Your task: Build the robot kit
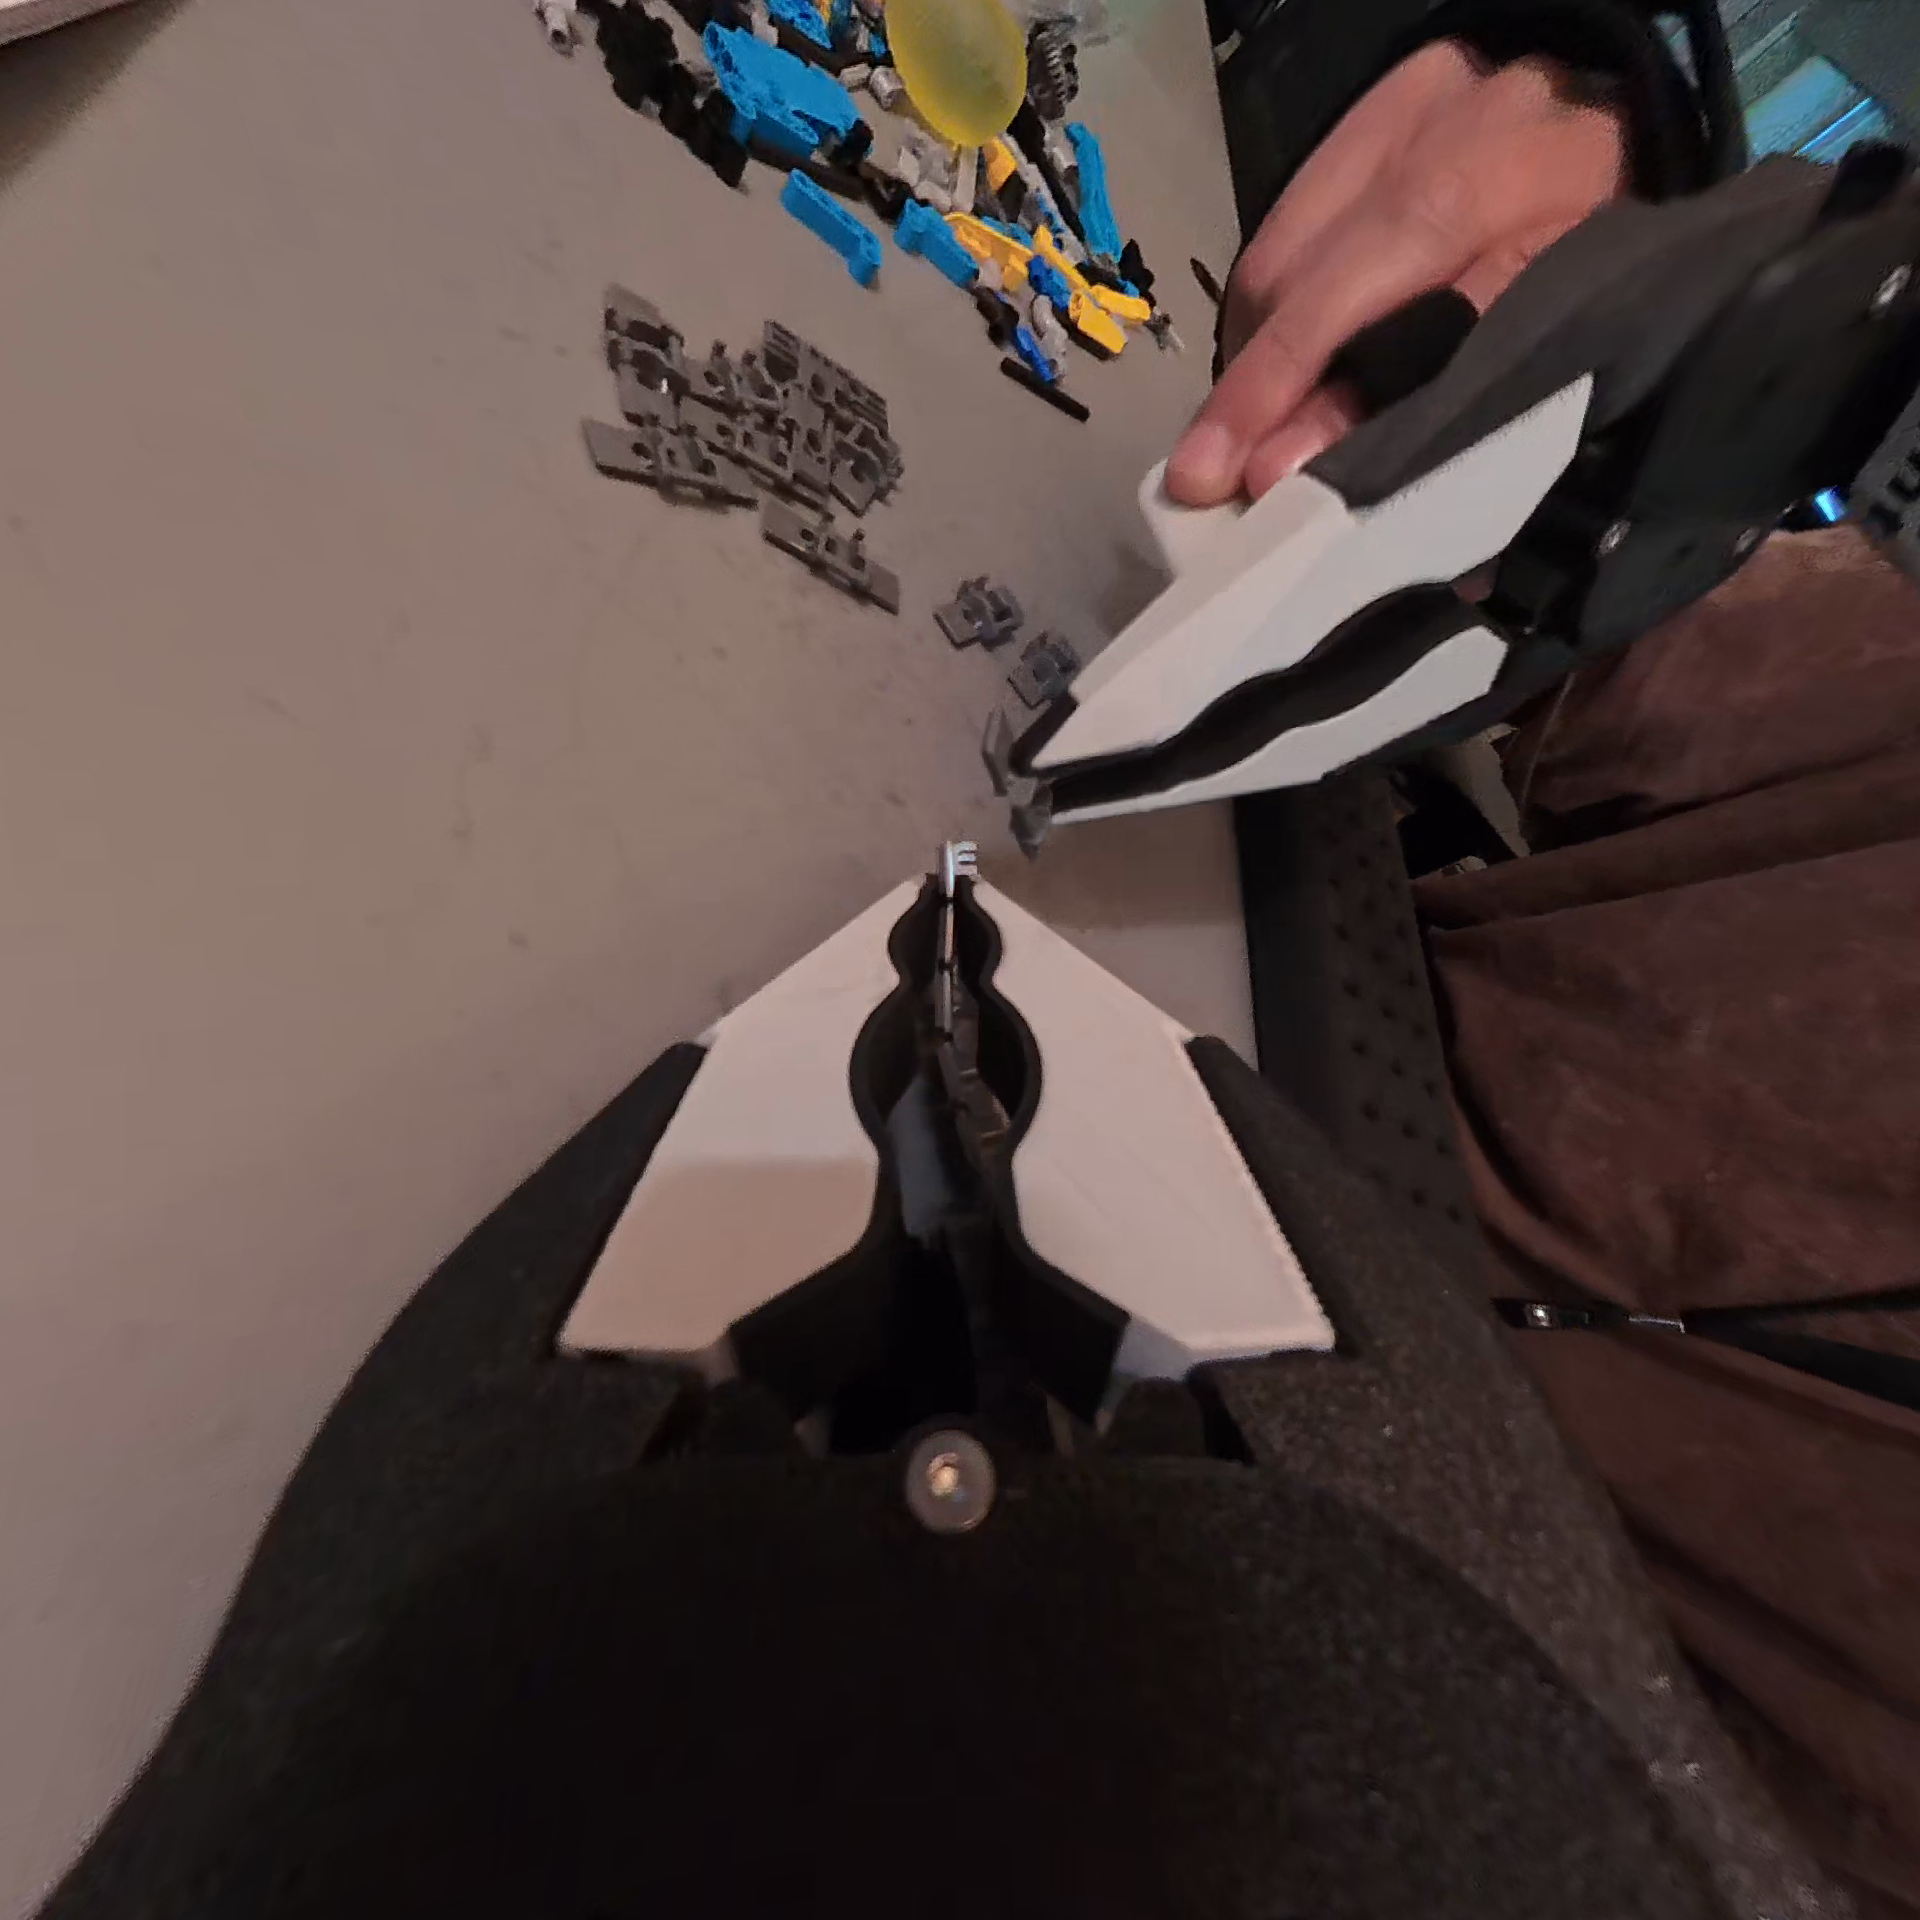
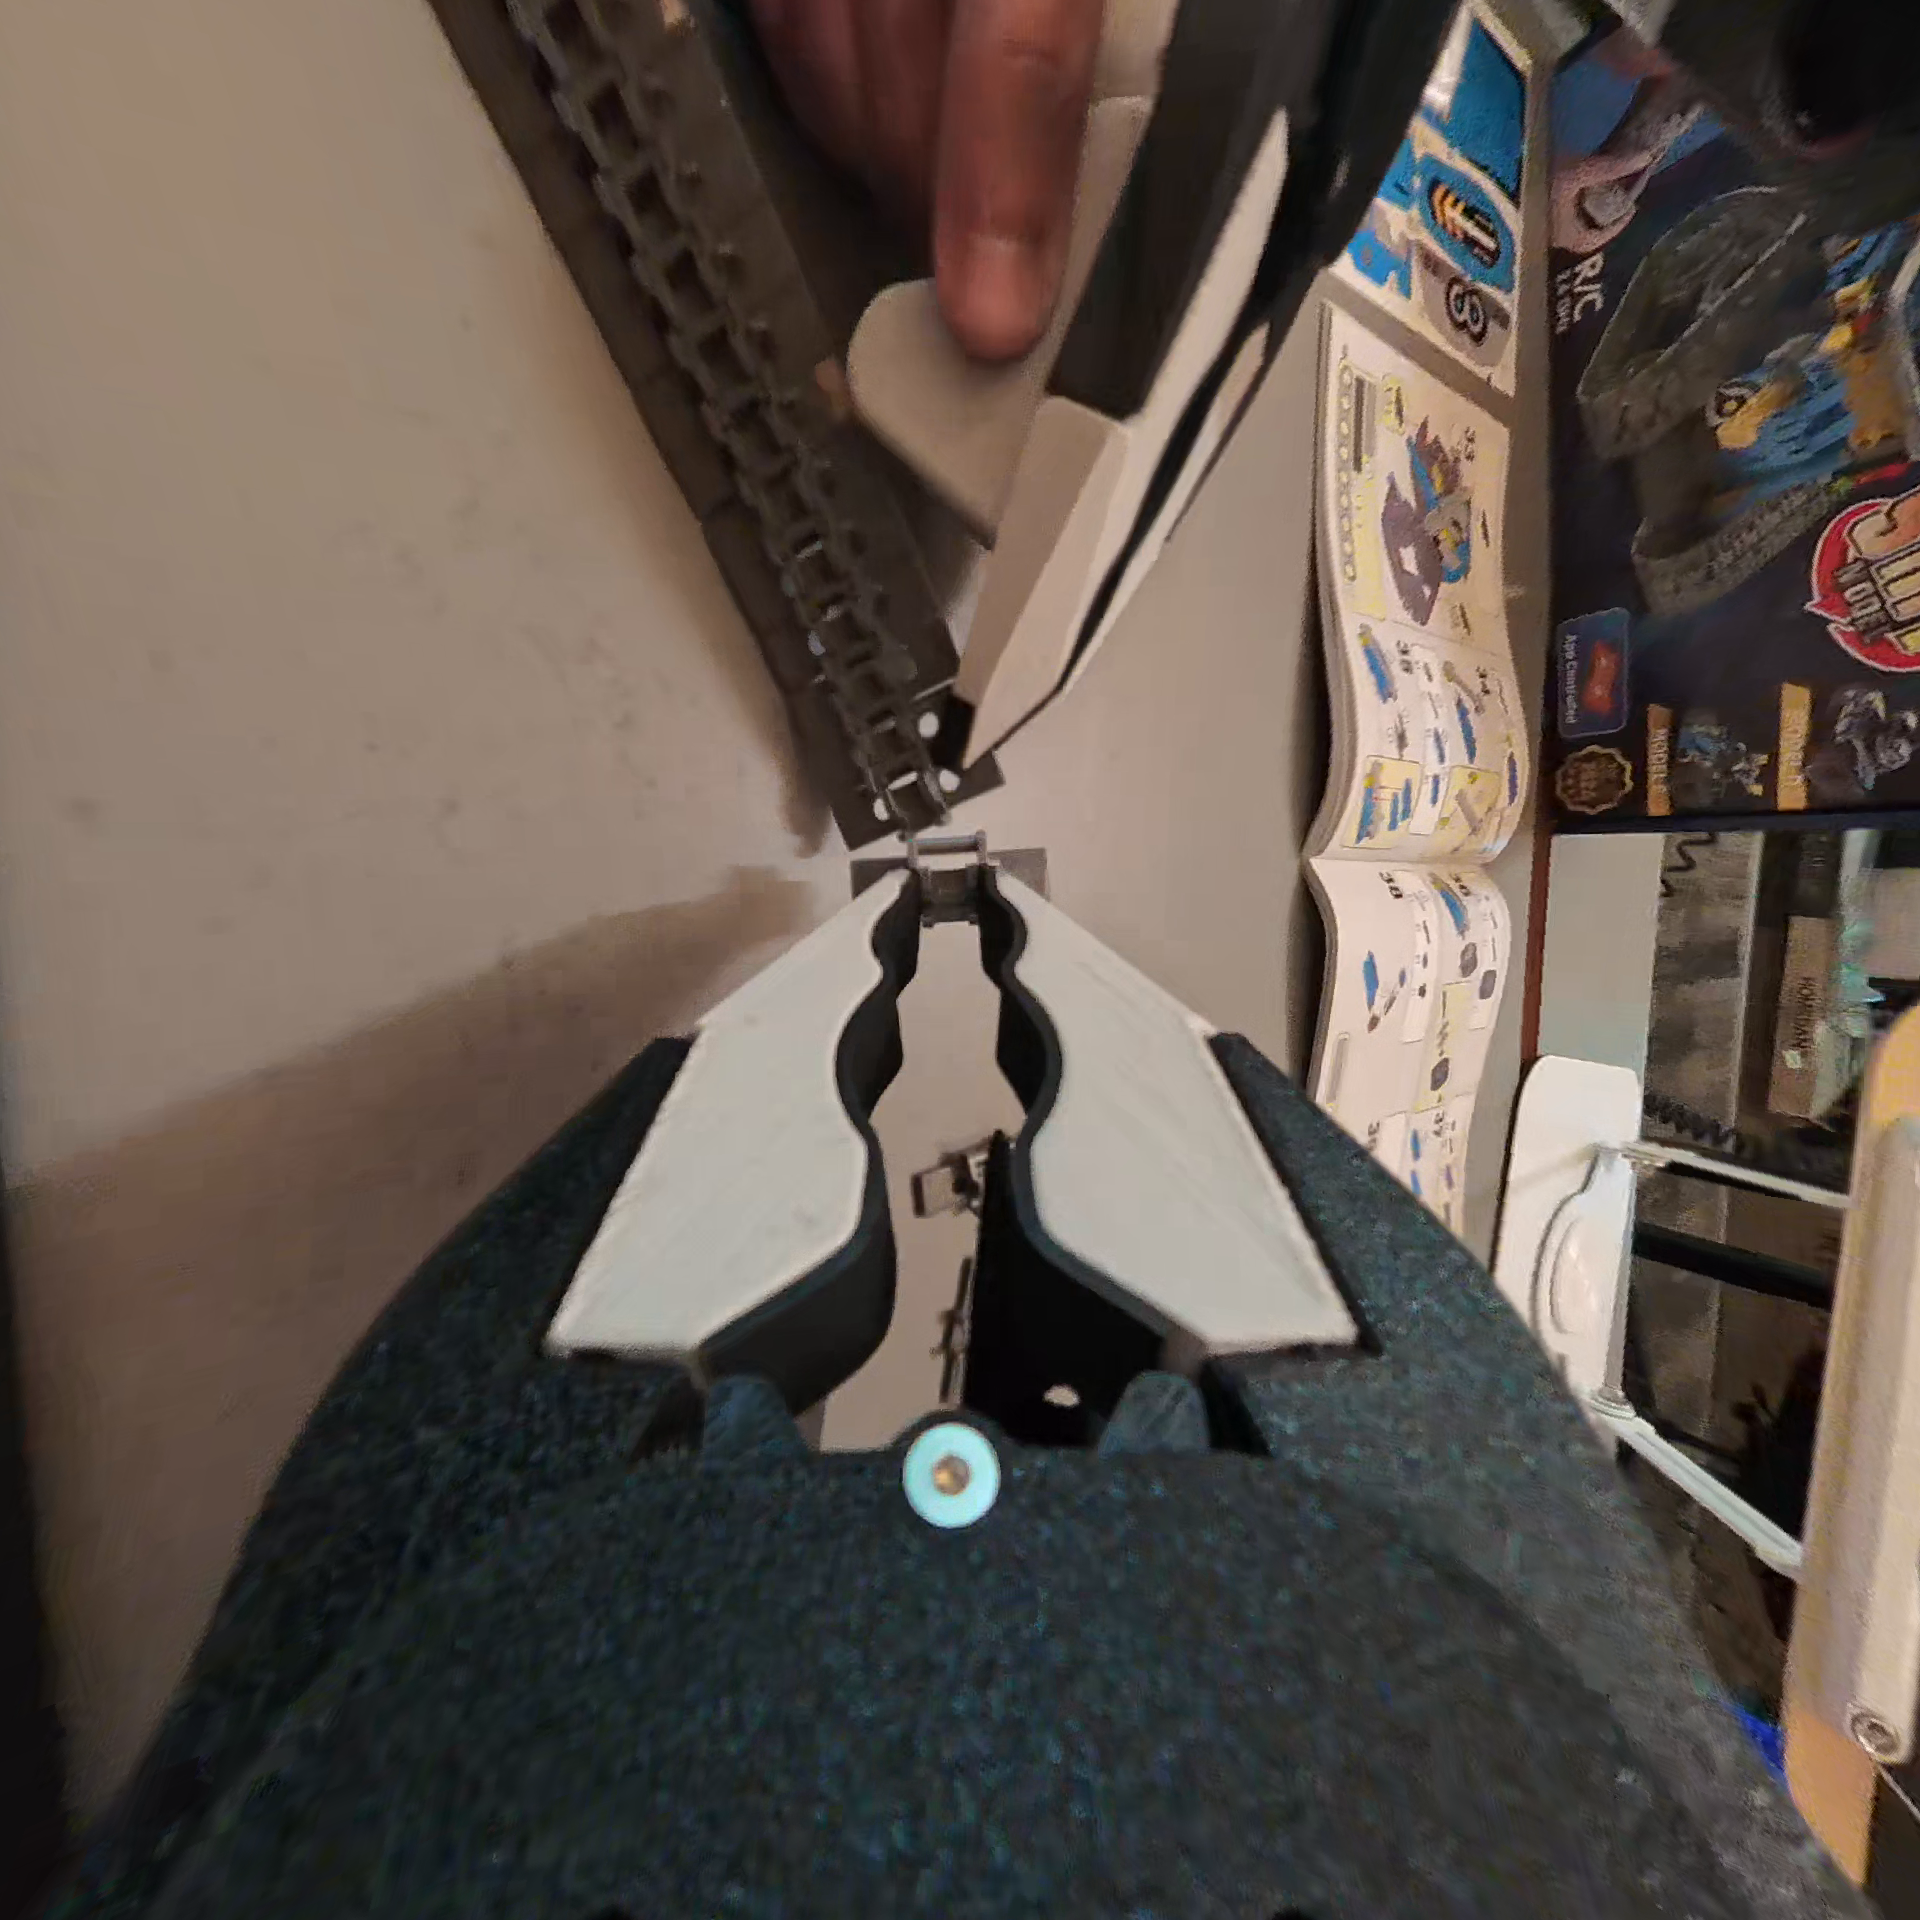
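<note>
The grey track chain (image 2: 831, 582) hangs above the desk (image 1: 364, 779), its end link pinched in the left claw (image 1: 956, 883). Just beside that end, the right claw (image 2: 948, 881) is clamped on a single grey link (image 2: 945, 862). Misaligned, the pins could jam or the link slip. Loose links (image 1: 748, 436) lie beyond the chain.

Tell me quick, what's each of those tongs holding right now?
Left tongs shut on grey track chain. Right tongs shut on single grey link, at chain's end. Loose grey links behind.
</note>
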Motion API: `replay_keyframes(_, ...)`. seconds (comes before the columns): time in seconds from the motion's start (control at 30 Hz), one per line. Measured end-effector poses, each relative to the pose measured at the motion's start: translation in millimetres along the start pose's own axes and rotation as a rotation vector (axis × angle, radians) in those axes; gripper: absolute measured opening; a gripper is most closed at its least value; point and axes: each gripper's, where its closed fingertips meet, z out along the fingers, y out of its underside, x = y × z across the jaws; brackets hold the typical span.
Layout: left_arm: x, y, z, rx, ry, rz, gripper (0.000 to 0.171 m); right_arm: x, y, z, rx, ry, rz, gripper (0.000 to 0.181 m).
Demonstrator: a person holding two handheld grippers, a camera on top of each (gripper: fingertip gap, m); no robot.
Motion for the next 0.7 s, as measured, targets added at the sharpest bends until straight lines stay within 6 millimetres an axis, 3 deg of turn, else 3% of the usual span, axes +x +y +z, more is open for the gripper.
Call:
replay_keyframes(0.17, -5.2, 1.1, 1.7, -0.01, -0.031, -0.015, 0.002, -6.3, 5.3, 15.6, -0.055, 0.014, -0.035, 0.011)
replay_keyframes(0.43, -10.9, 0.1, 1.5, -0.009, -0.049, -0.05, 0.002, -3.6, 2.6, 22.1, -0.046, 0.095, -0.117, 0.011)
replay_keyframes(0.7, -11.5, -0.1, 0.7, -0.009, -0.037, -0.072, 0.002, -2.2, 9.5, 24.2, -0.033, 0.058, -0.044, 0.011)
